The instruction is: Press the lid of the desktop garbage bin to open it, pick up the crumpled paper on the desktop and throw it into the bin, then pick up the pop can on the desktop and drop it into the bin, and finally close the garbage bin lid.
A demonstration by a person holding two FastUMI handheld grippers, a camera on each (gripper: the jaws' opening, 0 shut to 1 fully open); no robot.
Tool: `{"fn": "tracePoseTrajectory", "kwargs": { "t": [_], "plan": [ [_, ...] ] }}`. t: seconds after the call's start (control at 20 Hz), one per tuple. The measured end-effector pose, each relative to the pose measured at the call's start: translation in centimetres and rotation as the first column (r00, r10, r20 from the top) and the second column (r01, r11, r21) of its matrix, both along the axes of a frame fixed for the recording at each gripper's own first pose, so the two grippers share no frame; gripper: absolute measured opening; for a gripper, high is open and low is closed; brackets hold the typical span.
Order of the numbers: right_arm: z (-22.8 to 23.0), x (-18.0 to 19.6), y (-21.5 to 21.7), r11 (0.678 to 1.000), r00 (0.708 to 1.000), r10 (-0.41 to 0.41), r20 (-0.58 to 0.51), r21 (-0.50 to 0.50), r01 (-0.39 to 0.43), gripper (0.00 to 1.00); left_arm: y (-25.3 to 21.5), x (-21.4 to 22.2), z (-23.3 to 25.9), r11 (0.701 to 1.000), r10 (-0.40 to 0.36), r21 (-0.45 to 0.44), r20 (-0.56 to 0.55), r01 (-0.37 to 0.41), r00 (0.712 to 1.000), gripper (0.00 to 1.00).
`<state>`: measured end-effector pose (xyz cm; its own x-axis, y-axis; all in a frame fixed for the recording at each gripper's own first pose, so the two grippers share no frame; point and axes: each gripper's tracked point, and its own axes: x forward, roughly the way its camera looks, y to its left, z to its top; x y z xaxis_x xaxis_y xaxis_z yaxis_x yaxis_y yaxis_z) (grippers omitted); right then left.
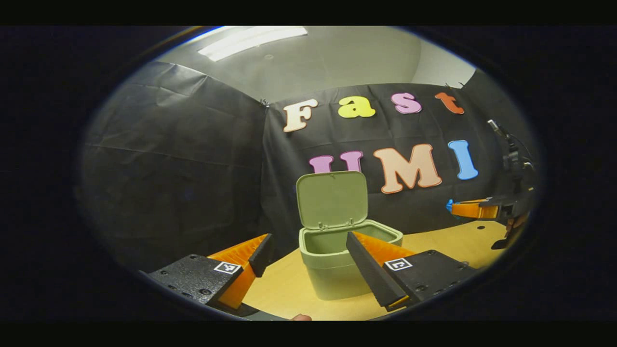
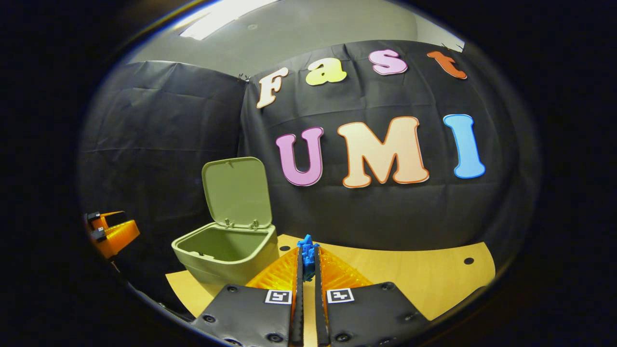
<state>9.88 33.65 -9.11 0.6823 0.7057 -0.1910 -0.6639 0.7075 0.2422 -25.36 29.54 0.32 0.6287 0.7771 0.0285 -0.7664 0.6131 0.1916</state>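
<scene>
Bin (image 1: 337, 262) on wood desktop (image 1: 448, 243) w/ lid (image 1: 331, 198) swung up, upright at the rear edge; inside looks bare from this angle, bottom hidden. Left gripper (image 1: 308, 255) low in front of bin, fingers wide apart, nothing btwn them. Right gripper (image 2: 307, 270) to the right of bin, above desktop, fingers nearly together, nipping a small blue bit (image 2: 307, 253) at the tips; poss. part of the gripper itself, can't tell. Right gripper also at the right edge of left gripper view, off the desktop.
</scene>
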Motion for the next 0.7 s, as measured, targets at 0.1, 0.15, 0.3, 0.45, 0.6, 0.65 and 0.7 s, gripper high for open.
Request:
{"fn": "tracePoseTrajectory", "kwargs": {
  "t": [0.1, 0.15, 0.3, 0.45, 0.6, 0.65, 0.7],
  "plan": [
    [0.6, -0.6, 2.0, 1.000, 1.000, 0.023, 0.015, 0.014, -0.023, 0.12, 0.9, -0.6, -0.3, 1.000, 0.001, 0.001, -0.006, -0.001, 1.000, 0.92],
    [0.7, -0.8, 3.1, 0.999, 0.999, 0.034, 0.024, 0.013, -0.034, 0.12, 1.4, -0.8, -0.3, 1.000, 0.001, -0.001, -0.007, -0.001, 1.000, 0.92],
    [1.4, -1.8, 6.0, 0.997, 0.995, 0.082, 0.050, 0.013, -0.082, 0.12, 2.8, -1.8, -0.8, 1.000, 0.009, -0.004, -0.010, -0.009, 1.000, 0.93],
    [2.1, -3.0, 9.2, 0.989, 0.983, 0.144, 0.114, -0.038, -0.141, 0.12, 3.9, -2.6, -1.1, 1.000, 0.020, -0.002, -0.017, -0.021, 1.000, 0.92],
    [1.8, -4.0, 12.7, 0.981, 0.974, 0.192, 0.121, -0.053, -0.187, 0.14, 4.7, -3.4, -1.3, 0.999, 0.035, -0.006, -0.014, -0.036, 0.999, 0.93],
    [1.3, -4.0, 13.6, 0.980, 0.974, 0.198, 0.106, -0.058, -0.193, 0.14, 4.7, -3.6, -1.4, 0.999, 0.040, -0.010, -0.013, -0.040, 0.999, 0.92],
    [0.7, -3.8, 14.2, 0.979, 0.976, 0.198, 0.089, -0.068, -0.193, 0.14, 4.8, -3.8, -1.6, 0.999, 0.045, -0.014, -0.014, -0.045, 0.999, 0.92]
  ]
}}
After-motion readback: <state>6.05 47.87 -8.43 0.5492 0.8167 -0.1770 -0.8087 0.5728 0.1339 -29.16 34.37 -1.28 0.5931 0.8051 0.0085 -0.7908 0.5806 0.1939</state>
